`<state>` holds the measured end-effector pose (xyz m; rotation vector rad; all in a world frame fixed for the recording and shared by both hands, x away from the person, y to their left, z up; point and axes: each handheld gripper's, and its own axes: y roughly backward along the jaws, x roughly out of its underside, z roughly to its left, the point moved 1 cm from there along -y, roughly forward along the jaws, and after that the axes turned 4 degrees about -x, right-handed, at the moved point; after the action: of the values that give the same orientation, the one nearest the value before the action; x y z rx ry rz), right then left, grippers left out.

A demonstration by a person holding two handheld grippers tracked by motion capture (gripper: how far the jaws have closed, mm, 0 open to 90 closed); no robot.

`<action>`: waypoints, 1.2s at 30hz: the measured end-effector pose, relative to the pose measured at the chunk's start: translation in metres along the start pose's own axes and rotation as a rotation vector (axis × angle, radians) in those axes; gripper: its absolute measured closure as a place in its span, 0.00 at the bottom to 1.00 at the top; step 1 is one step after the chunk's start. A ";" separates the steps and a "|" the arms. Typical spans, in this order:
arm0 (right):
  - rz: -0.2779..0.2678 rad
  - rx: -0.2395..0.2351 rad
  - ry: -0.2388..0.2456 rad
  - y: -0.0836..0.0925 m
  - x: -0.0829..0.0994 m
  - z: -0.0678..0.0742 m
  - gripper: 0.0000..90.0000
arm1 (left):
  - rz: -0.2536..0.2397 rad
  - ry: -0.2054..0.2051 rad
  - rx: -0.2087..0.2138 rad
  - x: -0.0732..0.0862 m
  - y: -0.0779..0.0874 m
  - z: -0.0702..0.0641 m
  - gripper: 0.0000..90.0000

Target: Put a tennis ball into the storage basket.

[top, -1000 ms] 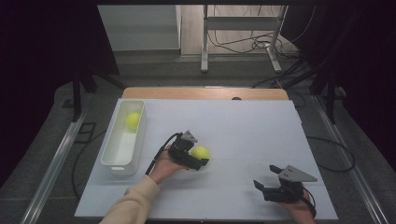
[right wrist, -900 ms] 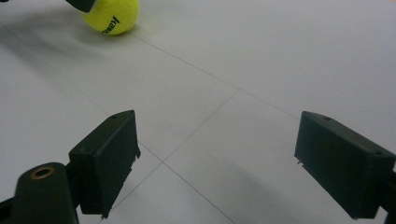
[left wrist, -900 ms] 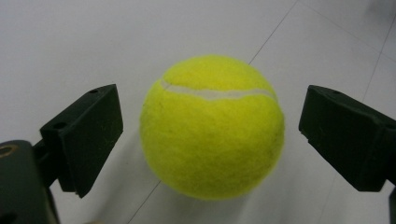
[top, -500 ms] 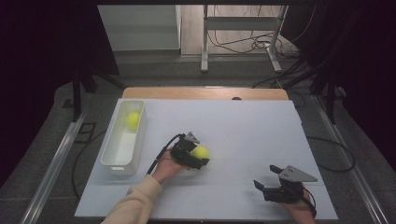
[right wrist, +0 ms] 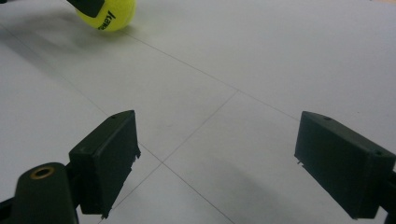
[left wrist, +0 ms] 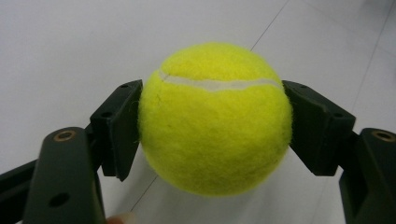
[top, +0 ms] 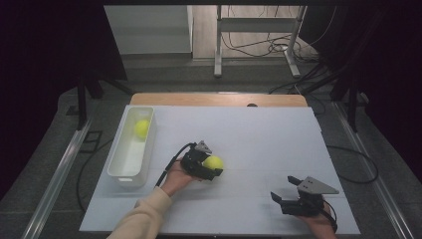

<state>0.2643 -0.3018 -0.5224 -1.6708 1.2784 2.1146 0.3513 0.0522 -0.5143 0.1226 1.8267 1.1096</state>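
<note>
Left tool (top: 215, 167) has just been closing and now clamps the tennis ball (left wrist: 215, 119) mid-surface (top: 259, 134), right of the white bin (top: 130, 172) holding a second ball (top: 142, 128). Right tool (top: 284, 191) rests near right, jaws wide apart, nothing between.

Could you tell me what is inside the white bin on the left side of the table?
The white bin holds one yellow tennis ball near its far end. The rest of its floor looks bare, though the near wall hides the strip just behind it.
</note>
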 end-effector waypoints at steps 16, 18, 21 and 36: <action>-0.006 0.001 -0.001 0.001 0.000 0.000 0.15 | -0.082 0.024 0.020 -0.002 0.021 0.001 0.30; -0.006 0.002 -0.001 0.001 0.000 0.000 0.16 | -0.091 0.025 0.020 -0.002 0.023 0.001 0.30; -0.005 0.002 -0.001 0.001 0.000 0.000 0.16 | -0.100 0.025 0.019 -0.002 0.027 0.001 0.30; -0.006 0.001 0.001 0.001 0.000 0.000 0.16 | -0.158 0.037 0.024 -0.002 0.047 0.002 0.29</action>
<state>0.2640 -0.3019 -0.5218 -1.6733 1.2721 2.1100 0.3374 0.0799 -0.4793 -0.0279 1.8496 0.9854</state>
